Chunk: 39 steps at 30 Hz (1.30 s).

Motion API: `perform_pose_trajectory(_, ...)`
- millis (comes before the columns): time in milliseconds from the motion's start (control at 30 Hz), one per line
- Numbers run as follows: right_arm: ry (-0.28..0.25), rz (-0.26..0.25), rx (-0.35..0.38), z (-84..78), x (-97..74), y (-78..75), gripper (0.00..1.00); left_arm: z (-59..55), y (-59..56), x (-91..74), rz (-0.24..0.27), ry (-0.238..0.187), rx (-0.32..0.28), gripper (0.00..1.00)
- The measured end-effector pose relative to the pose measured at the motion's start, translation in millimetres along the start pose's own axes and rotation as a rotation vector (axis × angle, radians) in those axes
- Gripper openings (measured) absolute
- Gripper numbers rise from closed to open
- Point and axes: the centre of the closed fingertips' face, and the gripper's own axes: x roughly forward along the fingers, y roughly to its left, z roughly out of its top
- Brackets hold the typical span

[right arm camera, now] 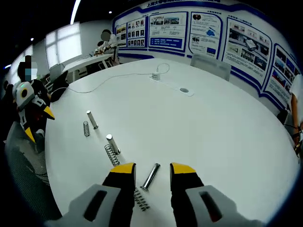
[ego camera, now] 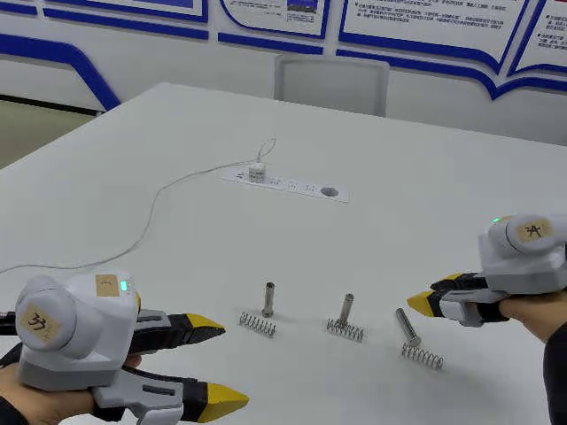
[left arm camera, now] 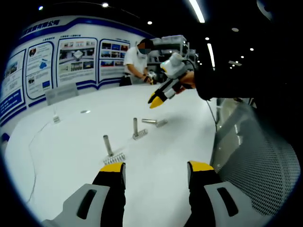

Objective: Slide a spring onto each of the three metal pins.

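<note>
Three metal pins and three springs on the white table (ego camera: 177, 150), none yet joined. The left pin (ego camera: 267, 298) and middle pin (ego camera: 345, 309) stand upright; the right pin (ego camera: 407, 326) lies on its side. A spring rests flat just beside each: left spring (ego camera: 257, 324), middle spring (ego camera: 345, 331), right spring (ego camera: 422, 356). Your left gripper (ego camera: 220, 363) hovers near the left pin with its jaws spread and empty. Your right gripper (ego camera: 422, 304), jaws likewise parted and holding nothing, hangs just beside the right pin. Expect the springs to be light, compliant and apt to roll or flick away, so pinch one gently across its middle coils, not endwise. The pins look stiff, smooth and easily toppled. Take the fallen one along its shank.
</note>
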Motion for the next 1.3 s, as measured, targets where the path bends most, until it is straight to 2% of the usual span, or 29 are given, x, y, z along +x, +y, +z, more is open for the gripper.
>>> perform_pose_trajectory(200, 0.060, -0.018, 0.051, -7.9, 21.0, -1.5, 0.27, -0.7, -0.8, 1.0, -0.008, 0.001, 0.004, 0.54)
perform_pose_trajectory(367, 0.112, -0.050, 0.086, -12.0, 32.0, -4.7, 0.24, -0.4, -1.2, 1.3, -0.012, -0.004, 0.000, 0.53)
perform_pose_trajectory(600, 0.185, -0.058, 0.107, -21.9, 46.5, -3.2, 0.23, -1.5, -4.0, 2.8, -0.023, 0.001, 0.000, 0.53)
perform_pose_trajectory(733, 0.228, -0.089, 0.138, -28.2, 50.9, -9.4, 0.20, -2.1, -5.0, 3.1, -0.026, 0.004, 0.000, 0.52)
perform_pose_trajectory(867, 0.248, -0.092, 0.155, -29.0, 58.0, -13.5, 0.19, -2.0, -5.3, 3.2, -0.026, 0.003, -0.002, 0.52)
perform_pose_trajectory(1100, 0.308, -0.111, 0.164, -37.0, 61.4, -13.5, 0.12, -1.8, -5.2, 2.7, -0.021, 0.001, -0.003, 0.52)
perform_pose_trajectory(1300, 0.328, -0.109, 0.168, -37.7, 61.4, -12.9, 0.11, -2.5, -5.7, 3.0, -0.020, 0.004, -0.003, 0.51)
